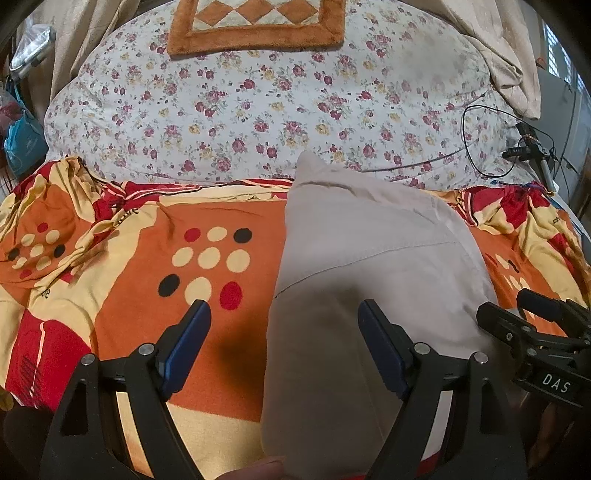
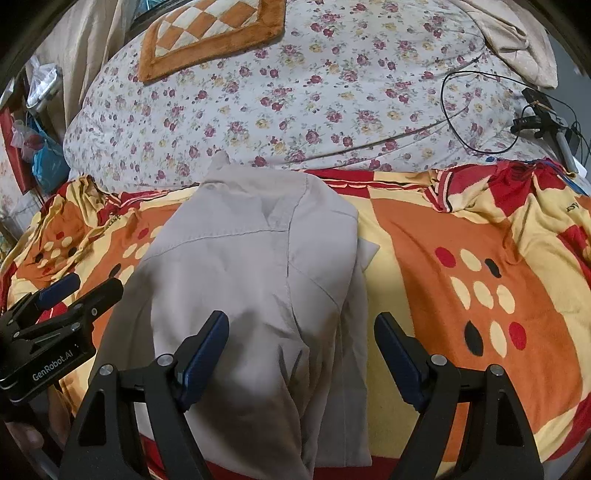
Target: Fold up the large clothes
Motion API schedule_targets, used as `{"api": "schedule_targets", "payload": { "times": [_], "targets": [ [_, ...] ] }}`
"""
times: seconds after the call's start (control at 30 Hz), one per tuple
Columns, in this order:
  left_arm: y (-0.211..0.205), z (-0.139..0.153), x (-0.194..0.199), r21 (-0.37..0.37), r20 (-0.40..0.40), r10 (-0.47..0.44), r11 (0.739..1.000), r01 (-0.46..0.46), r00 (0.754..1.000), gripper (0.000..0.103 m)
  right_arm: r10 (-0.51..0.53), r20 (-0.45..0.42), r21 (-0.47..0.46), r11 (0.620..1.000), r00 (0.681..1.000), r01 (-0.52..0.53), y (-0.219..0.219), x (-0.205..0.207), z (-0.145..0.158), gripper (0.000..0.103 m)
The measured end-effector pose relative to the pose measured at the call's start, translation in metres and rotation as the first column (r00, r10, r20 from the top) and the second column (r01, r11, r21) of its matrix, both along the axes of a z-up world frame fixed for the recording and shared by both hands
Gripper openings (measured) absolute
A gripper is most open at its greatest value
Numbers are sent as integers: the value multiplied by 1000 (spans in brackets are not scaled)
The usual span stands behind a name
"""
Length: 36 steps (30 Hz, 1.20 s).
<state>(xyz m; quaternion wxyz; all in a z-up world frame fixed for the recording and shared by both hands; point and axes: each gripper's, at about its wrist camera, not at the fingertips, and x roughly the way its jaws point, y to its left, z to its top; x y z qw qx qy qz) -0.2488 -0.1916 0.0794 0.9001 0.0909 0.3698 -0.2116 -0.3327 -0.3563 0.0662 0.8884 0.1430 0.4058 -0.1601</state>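
Shirt: a pale grey shirt lies folded into a long narrow strip on the bed, collar end toward the floral quilt.
Left gripper: the left gripper hovers over the shirt's left edge, fingers spread wide, gripping nothing.
Right gripper: the right gripper hangs above the shirt's near end, fingers likewise apart and empty.
Bedding: an orange, red and cream spotted sheet lies under the shirt; the floral quilt lies beyond.
Far side: an orange chequered cushion sits on the quilt.
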Motion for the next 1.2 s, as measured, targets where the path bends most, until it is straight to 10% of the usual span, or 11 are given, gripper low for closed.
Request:
{"api": "schedule_targets", "payload": {
  "times": [1.2],
  "targets": [
    [-5, -8, -2, 4, -28, -1, 1000, 1, 1000, 82, 4, -11, 13, 1000, 1000, -4, -1, 3, -4, 84]
  ]
}}
